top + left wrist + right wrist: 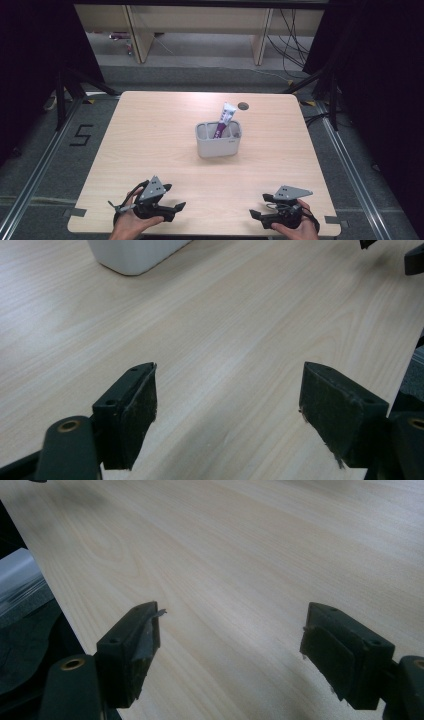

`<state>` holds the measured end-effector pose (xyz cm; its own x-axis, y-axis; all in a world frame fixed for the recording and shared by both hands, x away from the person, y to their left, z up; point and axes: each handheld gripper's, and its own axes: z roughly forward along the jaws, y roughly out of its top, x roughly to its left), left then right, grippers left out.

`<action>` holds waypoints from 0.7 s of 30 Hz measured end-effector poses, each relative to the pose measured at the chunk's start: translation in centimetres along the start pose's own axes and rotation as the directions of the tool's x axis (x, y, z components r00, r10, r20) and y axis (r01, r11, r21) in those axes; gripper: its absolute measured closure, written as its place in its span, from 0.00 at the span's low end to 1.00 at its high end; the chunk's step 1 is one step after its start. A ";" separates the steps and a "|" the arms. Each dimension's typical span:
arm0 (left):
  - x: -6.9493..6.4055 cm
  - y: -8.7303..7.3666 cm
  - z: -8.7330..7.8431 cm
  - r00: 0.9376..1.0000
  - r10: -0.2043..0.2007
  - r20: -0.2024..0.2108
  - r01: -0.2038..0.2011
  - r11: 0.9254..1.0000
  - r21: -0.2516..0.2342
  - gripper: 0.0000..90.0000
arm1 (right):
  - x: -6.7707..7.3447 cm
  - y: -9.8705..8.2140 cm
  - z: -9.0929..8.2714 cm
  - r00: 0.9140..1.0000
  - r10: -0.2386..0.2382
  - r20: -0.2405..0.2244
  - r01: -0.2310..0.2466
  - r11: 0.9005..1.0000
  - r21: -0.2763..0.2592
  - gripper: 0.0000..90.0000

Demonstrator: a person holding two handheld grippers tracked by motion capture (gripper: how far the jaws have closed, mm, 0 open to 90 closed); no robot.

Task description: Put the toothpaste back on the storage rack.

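Both grippers sit at the near edge of the pale wood bench [150, 130], each in a hand. Left gripper [176, 207] has its fingers [131, 420] spread wide with nothing between them but bare wood grain; right gripper [254, 215] likewise has its fingers [131, 652] wide apart over bare bench, and a small shred of worn padding curls off the tip of one of them.

Well ahead of both pairs of fingers, about midway between them and toward the far side of the bench, stands a light grey holder [218, 145]. It is a squat, rounded-corner tub with an inner divider that splits it into compartments. A toothpaste tube [224, 120] stands in it, leaning a little, white at its flat crimped top and purple lower down where it drops below the rim. In the left gripper view, the holder's rounded pale base [135, 255] shows beyond the fingers, well apart from them.
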<state>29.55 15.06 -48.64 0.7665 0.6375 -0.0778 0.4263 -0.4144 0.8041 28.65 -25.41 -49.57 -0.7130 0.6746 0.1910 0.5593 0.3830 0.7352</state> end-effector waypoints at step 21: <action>-1.3 -2.5 -0.3 0.999 0.039 -0.032 -0.037 0.997 0.064 0.25 | 0.2 0.1 0.0 1.000 -0.014 -0.008 0.014 1.000 0.005 0.26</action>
<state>27.36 15.45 -50.40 0.7668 0.6413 -0.0277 0.4277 -0.4783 0.7670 28.54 -25.25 -49.46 -0.7238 0.6645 0.1861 0.5516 0.3951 0.7346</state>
